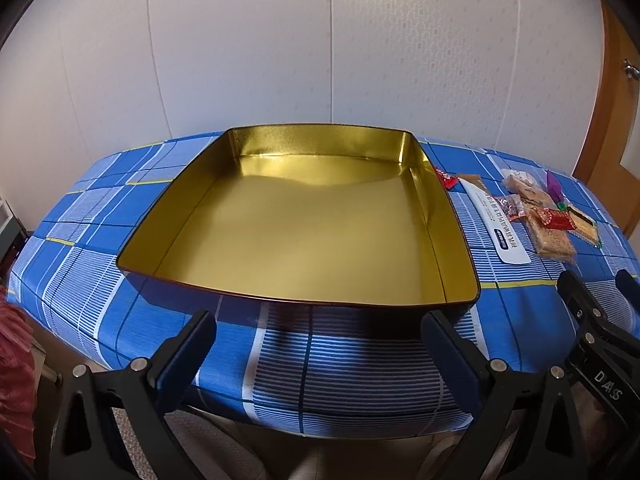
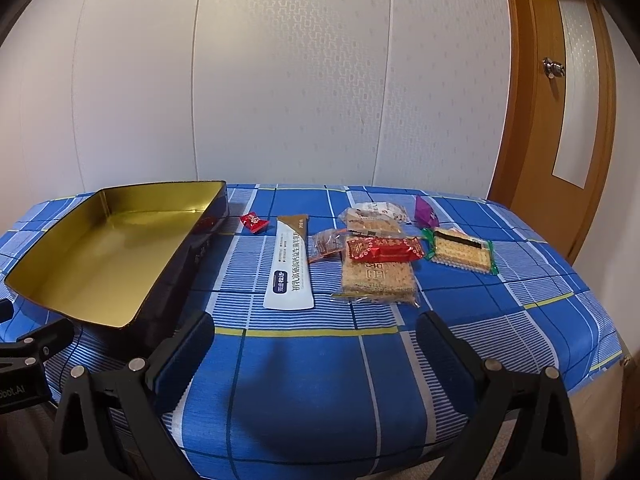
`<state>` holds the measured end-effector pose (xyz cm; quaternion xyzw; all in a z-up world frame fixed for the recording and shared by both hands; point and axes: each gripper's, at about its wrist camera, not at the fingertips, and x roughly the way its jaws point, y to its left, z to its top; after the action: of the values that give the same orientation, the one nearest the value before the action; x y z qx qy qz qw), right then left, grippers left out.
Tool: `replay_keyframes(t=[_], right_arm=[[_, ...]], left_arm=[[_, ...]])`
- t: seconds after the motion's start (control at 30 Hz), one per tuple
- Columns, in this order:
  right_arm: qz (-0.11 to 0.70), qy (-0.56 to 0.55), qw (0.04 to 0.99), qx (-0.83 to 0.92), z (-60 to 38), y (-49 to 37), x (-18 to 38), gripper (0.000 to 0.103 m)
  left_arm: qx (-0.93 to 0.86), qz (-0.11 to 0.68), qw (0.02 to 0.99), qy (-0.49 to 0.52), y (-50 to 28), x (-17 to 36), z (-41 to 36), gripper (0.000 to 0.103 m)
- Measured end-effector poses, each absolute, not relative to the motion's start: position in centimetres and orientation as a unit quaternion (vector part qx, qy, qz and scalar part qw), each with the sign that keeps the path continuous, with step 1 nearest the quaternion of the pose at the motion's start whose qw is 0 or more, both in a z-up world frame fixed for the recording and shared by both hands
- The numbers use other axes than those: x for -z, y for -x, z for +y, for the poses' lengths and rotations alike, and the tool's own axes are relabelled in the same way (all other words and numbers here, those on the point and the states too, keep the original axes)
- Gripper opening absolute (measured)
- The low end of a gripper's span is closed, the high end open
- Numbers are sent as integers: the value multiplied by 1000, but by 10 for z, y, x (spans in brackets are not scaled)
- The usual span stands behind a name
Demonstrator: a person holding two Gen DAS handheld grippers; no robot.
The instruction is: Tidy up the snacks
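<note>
A dark tin box point(image 1: 400, 316) with a gold inside stands open on the blue checked tablecloth, with nothing in it; it also shows in the right wrist view point(image 2: 172, 280). Right of it lie several snacks: a long white sachet point(image 2: 290, 266), a small red candy point(image 2: 253, 222), a large cracker pack point(image 2: 376, 284) with a red wrapped bar point(image 2: 384, 250) on top, a green-edged cracker pack point(image 2: 462, 256) and a purple candy point(image 2: 426, 212). My left gripper point(image 1: 318, 340) hangs open before the tin's near wall. My right gripper point(image 2: 314, 342) is open over bare cloth, short of the snacks.
The table point(image 2: 520, 320) stands against a white papered wall. A wooden door point(image 2: 560, 120) with a knob is at the right. The table's near edge runs under both grippers. Red fabric point(image 1: 16, 380) shows at the far left. The right gripper's body point(image 1: 600, 340) appears at the left view's lower right.
</note>
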<state>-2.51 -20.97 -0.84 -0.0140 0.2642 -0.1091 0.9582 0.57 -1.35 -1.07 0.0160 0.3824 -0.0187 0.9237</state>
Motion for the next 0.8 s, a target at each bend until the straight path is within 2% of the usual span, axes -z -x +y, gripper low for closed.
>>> replay_keyframes(t=[0.8], right_arm=[[267,16,958,107,-211,24,10,102]], left_arm=[[13,386,922,-18,-7,13,-12,103]])
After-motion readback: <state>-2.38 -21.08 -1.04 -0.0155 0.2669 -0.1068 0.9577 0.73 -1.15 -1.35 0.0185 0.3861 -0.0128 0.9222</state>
